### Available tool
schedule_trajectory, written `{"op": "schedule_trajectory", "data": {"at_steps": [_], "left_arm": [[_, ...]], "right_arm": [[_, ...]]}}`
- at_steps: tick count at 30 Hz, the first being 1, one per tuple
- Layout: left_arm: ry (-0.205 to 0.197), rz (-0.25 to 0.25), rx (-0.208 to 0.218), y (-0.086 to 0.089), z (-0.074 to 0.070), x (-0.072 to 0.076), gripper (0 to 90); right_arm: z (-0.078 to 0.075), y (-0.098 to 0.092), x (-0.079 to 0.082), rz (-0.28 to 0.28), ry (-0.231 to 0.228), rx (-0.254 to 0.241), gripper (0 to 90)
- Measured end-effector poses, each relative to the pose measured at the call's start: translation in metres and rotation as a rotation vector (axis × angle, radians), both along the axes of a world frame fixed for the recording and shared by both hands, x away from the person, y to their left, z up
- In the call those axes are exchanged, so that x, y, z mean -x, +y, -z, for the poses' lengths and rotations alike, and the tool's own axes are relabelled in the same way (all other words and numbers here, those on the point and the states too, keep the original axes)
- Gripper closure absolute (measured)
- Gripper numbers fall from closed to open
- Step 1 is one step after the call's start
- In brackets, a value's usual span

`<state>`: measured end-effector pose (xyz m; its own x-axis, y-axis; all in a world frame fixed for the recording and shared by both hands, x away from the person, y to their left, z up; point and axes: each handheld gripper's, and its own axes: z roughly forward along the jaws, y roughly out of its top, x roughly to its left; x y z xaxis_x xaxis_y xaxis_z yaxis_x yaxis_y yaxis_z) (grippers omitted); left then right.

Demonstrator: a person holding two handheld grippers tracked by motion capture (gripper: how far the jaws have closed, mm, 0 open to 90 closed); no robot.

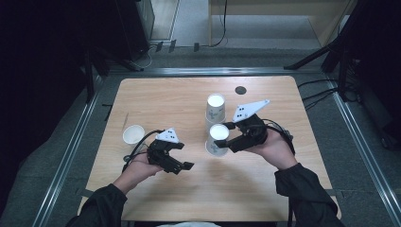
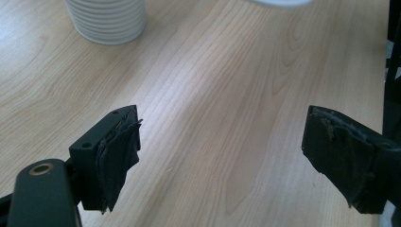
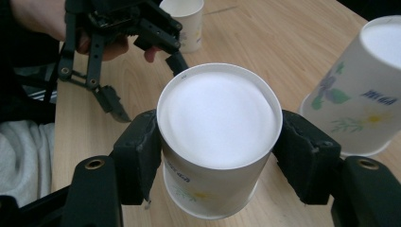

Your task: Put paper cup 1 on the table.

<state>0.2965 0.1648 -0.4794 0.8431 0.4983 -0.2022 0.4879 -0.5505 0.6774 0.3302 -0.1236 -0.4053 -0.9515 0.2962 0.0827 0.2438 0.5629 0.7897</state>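
Note:
A white paper cup with a flower print [image 1: 217,142] is upside down at the middle of the wooden table [image 1: 156,94]. My right gripper [image 1: 231,135] is shut on it: in the right gripper view both pads press the sides of the cup [image 3: 220,127], whose base faces the camera. I cannot tell whether its rim touches the table. My left gripper [image 1: 186,156] hovers to the left of that cup, open, with only bare wood between its jaws [image 2: 222,142]. It also appears in the right gripper view [image 3: 146,87].
A second upside-down cup [image 1: 215,108] stands just behind the held one, its ribbed white foot [image 2: 106,21] seen from the left gripper. An upright cup [image 1: 134,135] sits at the left. A black round hole [image 1: 240,90] marks the table's far side.

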Motion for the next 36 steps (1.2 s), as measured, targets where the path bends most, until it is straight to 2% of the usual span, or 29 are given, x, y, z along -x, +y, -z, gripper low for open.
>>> {"op": "schedule_trajectory", "data": {"at_steps": [3,6,8,15,18,22,27,36], "left_arm": [[0.012,0.011,0.019,0.0,0.0,-0.003,9.1],[0.011,0.02,0.026,-0.001,0.0,-0.004,9.1],[0.0,0.034,0.02,-0.002,0.0,-0.005,9.2],[-0.017,0.085,0.043,-0.008,0.0,-0.006,9.6],[-0.022,0.104,0.056,-0.013,0.0,-0.005,9.6],[-0.031,0.12,0.063,-0.016,-0.002,-0.002,9.6],[-0.041,0.138,0.083,-0.017,-0.004,0.001,9.6],[-0.067,0.157,0.105,-0.019,-0.007,0.004,11.1]], "right_arm": [[0.013,-0.002,0.003,-0.007,0.015,0.008,35.6],[0.019,-0.003,0.006,-0.014,0.002,0.012,35.7],[0.022,-0.003,0.007,-0.018,-0.008,0.0,35.6],[0.028,-0.006,0.005,-0.017,-0.024,-0.05,35.6],[0.031,-0.004,0.004,-0.018,0.004,-0.064,35.6],[0.034,0.003,0.006,-0.051,0.025,-0.067,35.6],[0.035,0.014,0.009,-0.1,0.045,-0.085,35.6],[0.037,0.025,0.013,-0.139,0.07,-0.112,35.7]]}}
